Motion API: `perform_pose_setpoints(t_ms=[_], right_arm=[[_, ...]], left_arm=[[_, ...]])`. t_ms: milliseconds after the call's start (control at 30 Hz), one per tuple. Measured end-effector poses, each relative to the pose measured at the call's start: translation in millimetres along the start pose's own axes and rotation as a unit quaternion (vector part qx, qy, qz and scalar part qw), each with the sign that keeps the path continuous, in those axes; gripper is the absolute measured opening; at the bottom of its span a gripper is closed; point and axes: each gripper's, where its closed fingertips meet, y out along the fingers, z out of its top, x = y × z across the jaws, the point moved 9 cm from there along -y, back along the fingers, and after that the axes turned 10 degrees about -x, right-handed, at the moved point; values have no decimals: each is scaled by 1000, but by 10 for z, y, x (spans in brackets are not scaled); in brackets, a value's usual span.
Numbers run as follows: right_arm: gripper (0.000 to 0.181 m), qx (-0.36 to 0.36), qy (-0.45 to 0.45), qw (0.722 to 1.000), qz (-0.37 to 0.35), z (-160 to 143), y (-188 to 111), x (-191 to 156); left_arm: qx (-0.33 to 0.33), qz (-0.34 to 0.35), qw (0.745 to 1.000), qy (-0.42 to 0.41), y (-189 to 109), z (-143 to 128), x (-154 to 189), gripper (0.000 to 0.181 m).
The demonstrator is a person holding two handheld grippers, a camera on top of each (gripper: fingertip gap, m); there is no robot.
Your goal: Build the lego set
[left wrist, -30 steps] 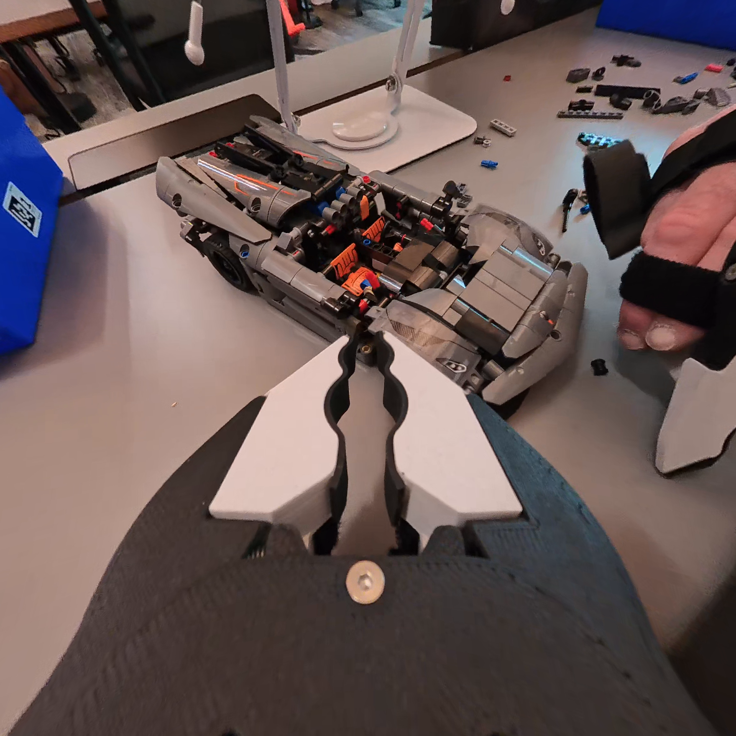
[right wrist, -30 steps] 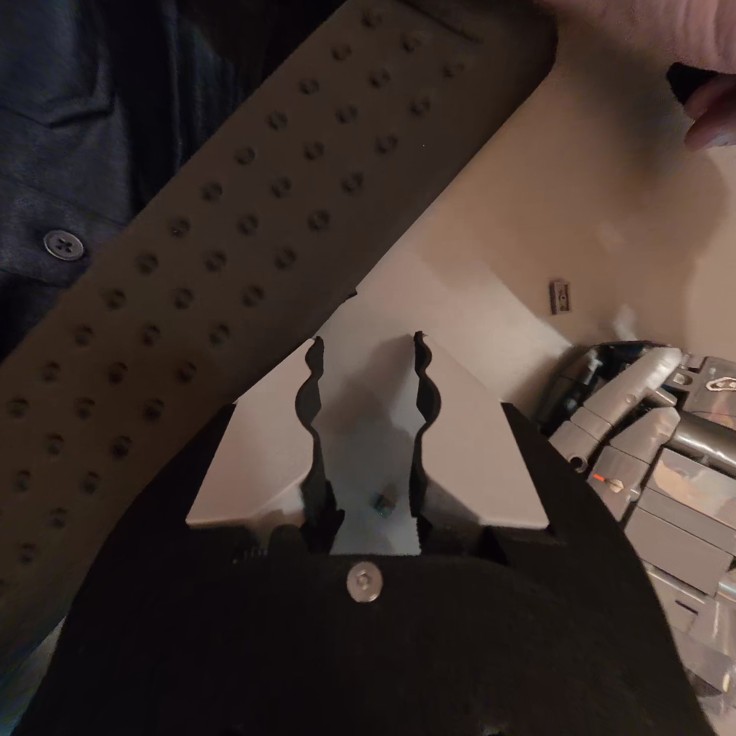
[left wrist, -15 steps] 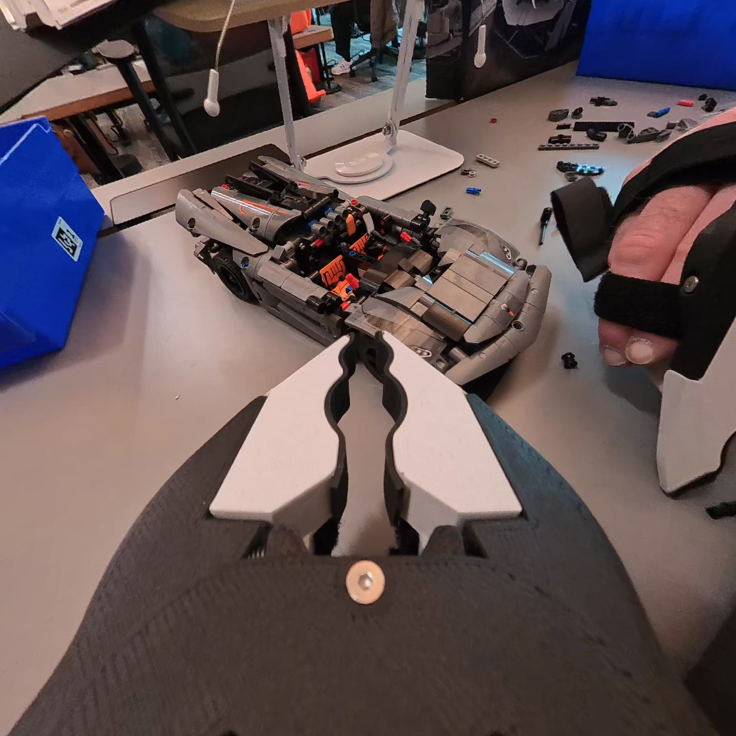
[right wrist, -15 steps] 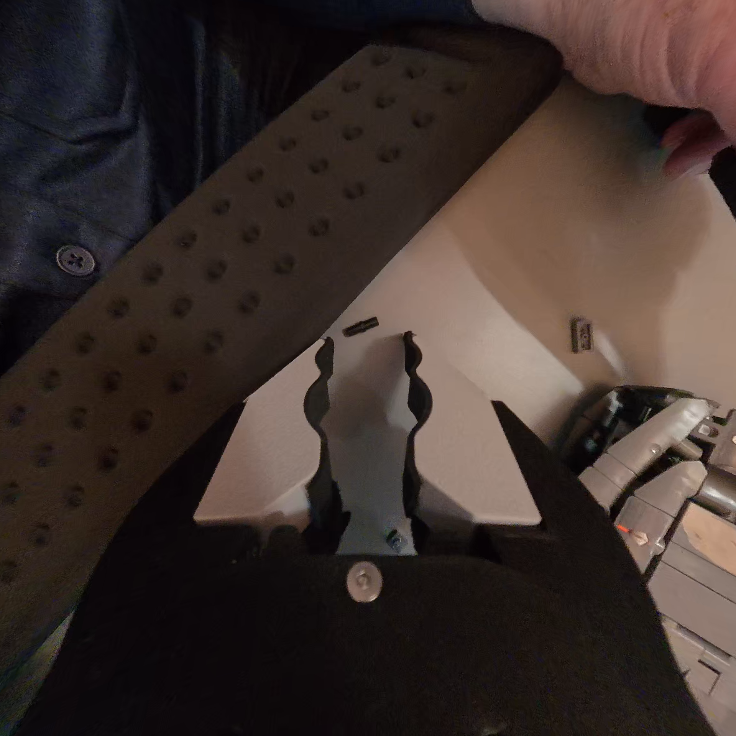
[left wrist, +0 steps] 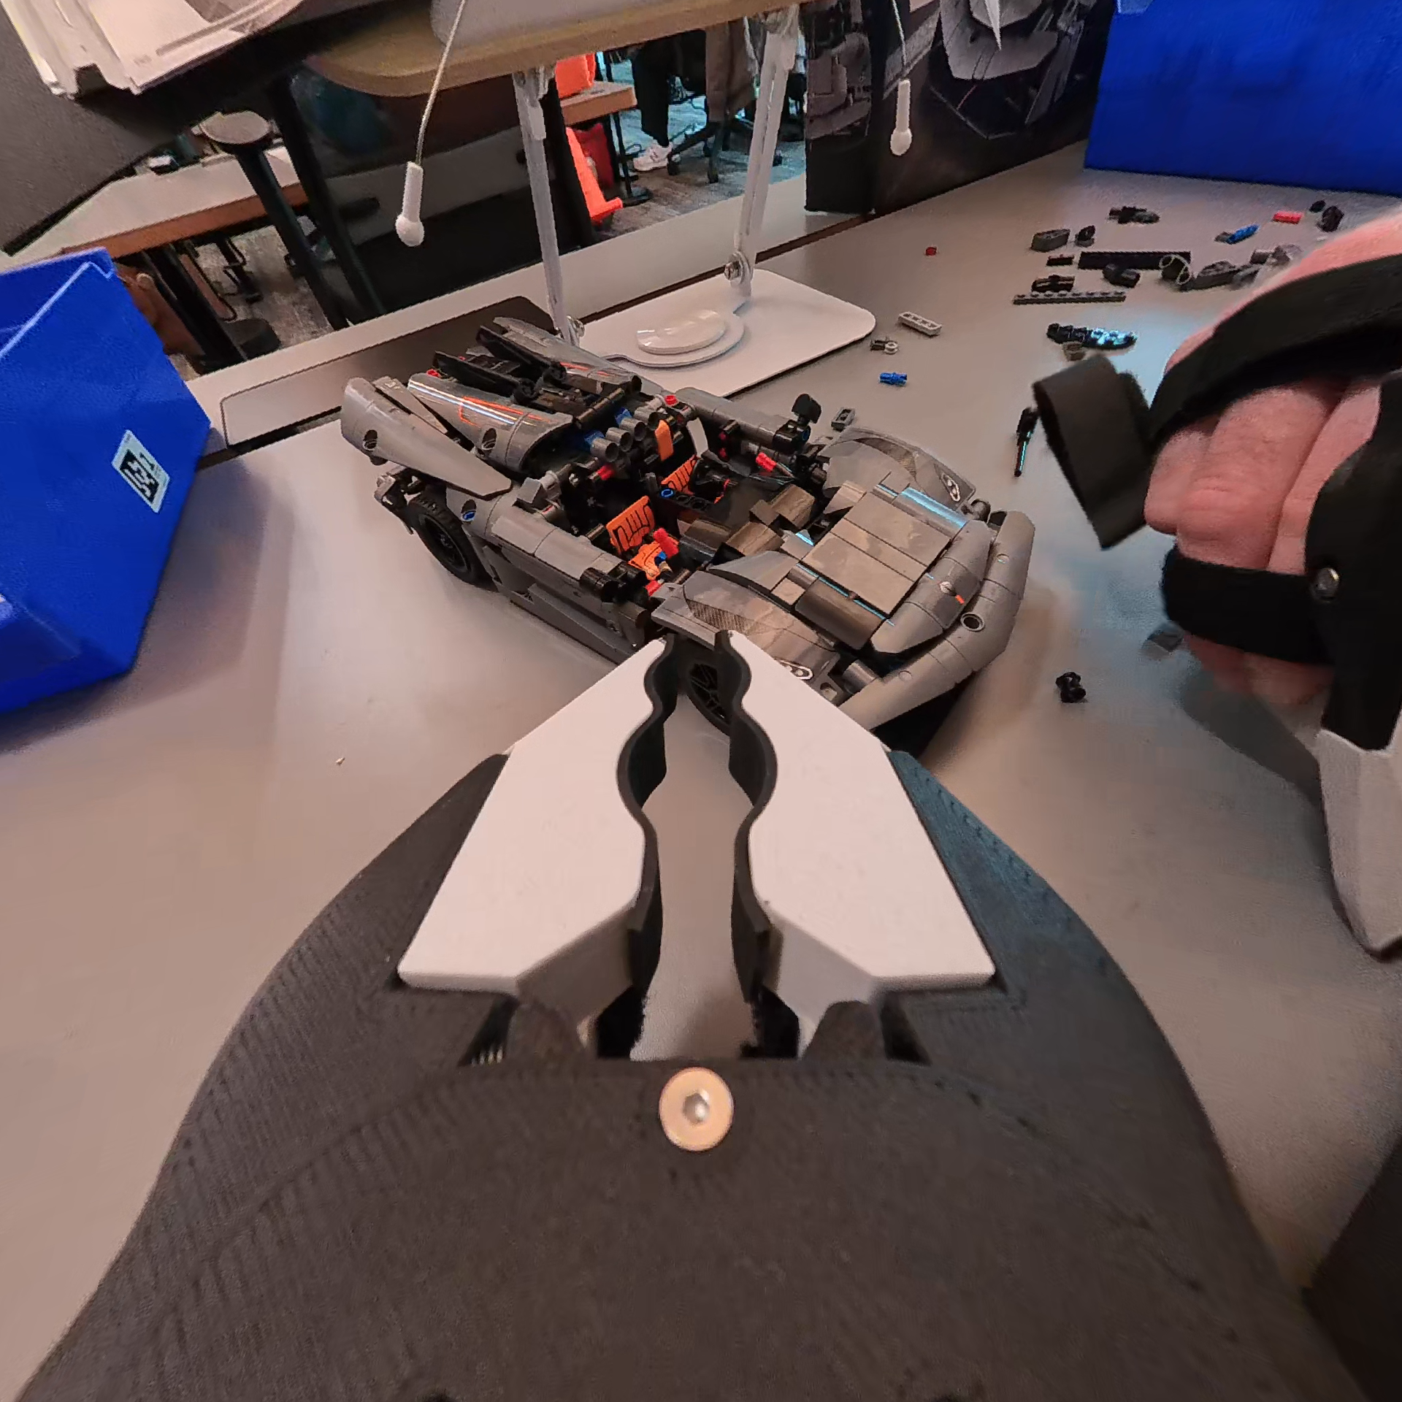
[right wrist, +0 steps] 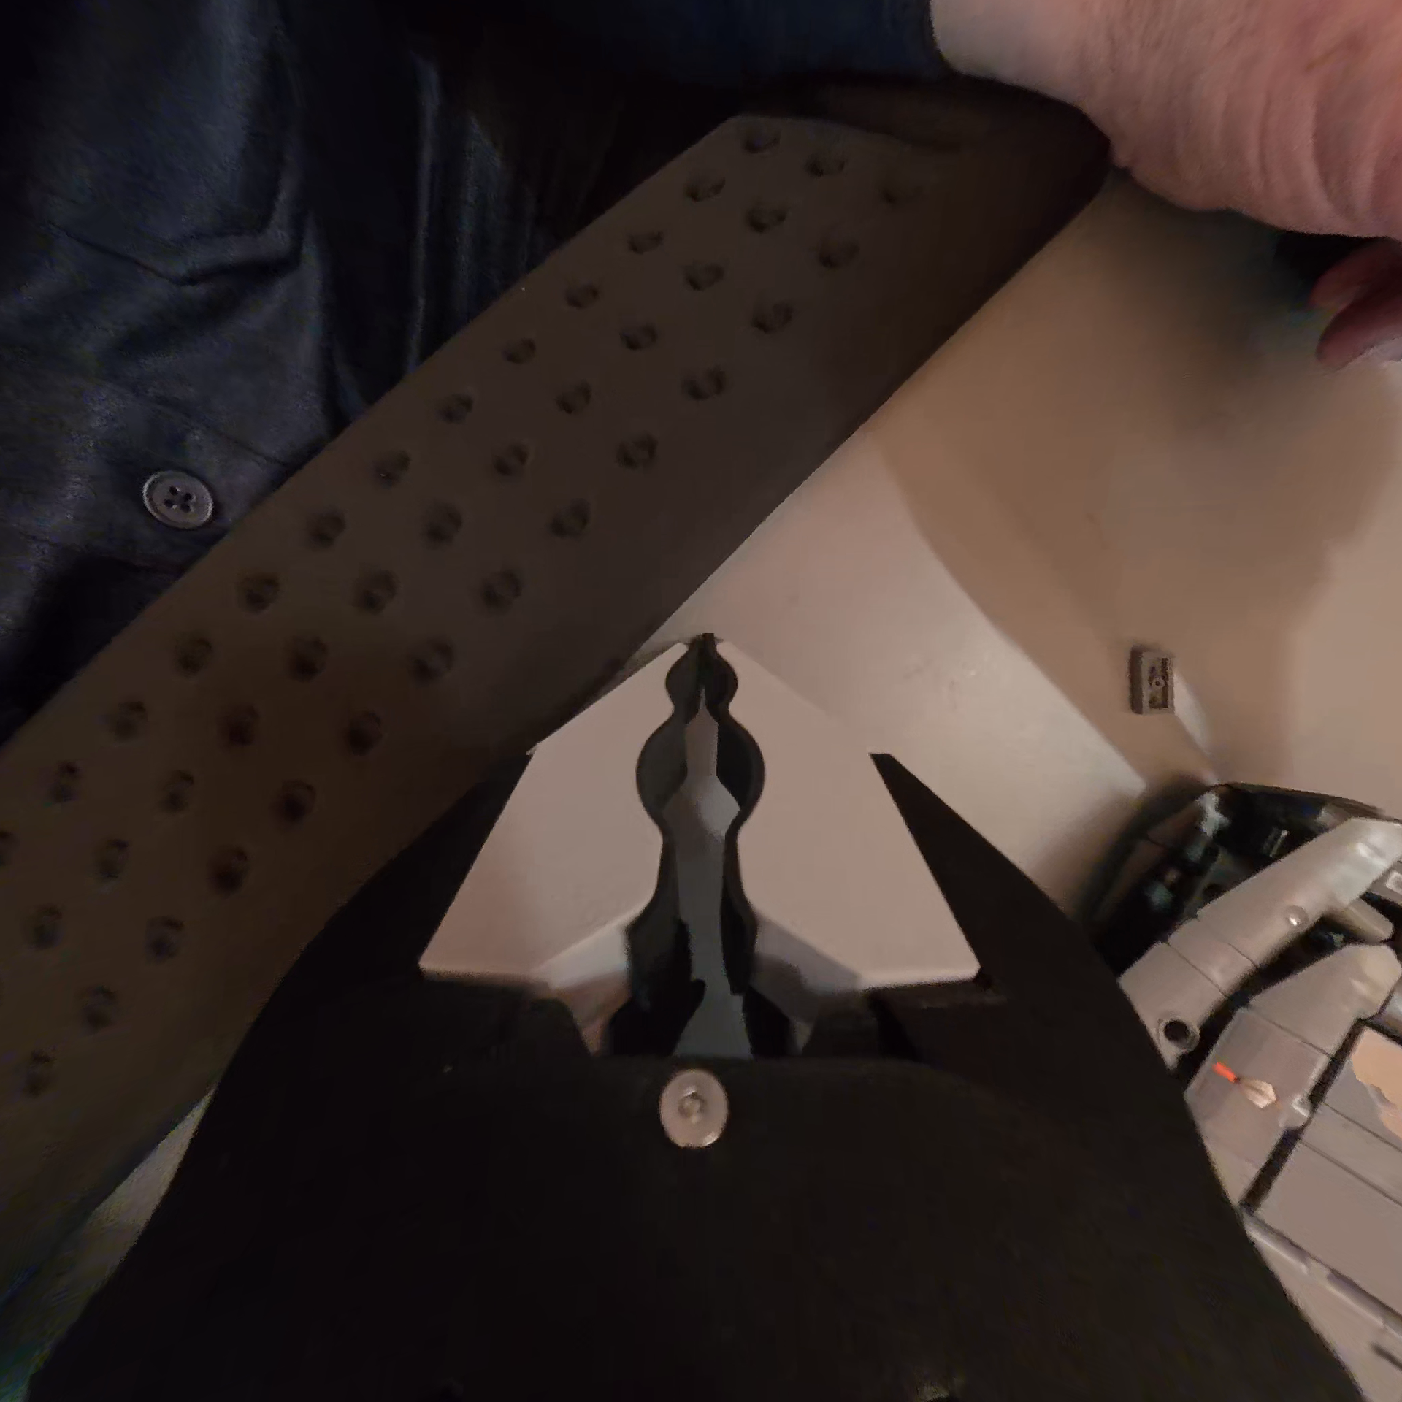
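Grey lego car [left wrist: 683, 523] just beyond left tool [left wrist: 696, 645] (slightly spread); right tool [right wrist: 705, 645] pinched together.

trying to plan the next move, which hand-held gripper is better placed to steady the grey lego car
Left. The left hand-held gripper is slightly open with its tips right at the grey lego car's near side; the right hand-held gripper is shut, aimed away from it.

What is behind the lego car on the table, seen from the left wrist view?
Behind the car stands a white lamp base with two thin arms rising from it. The car covers the base's near edge and the table directly behind it.
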Motion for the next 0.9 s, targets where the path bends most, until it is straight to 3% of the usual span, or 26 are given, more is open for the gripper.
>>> perform_pose_setpoints(t_ms=[367,433,500,700,800,900], right_arm=[[2,-108,72,992,4,-529,-333,89],[22,-74,79,994,15,-458,-391,71],[22,-43,67,996,27,-339,-379,27],[25,-68,68,995,41,-178,-141,-13],[4,-79,66,994,27,-170,-133,-5],[3,-94,65,993,22,-212,-161,-1]], left_arm=[[-6,-2,1000,6,19,0,4,7],[-8,-3,1000,6,25,0,1,7],[-8,-3,1000,6,25,0,-1,7],[-7,-5,1000,7,22,0,1,7],[-9,-7,1000,6,25,0,1,7],[-8,-7,1000,7,25,0,0,7]])
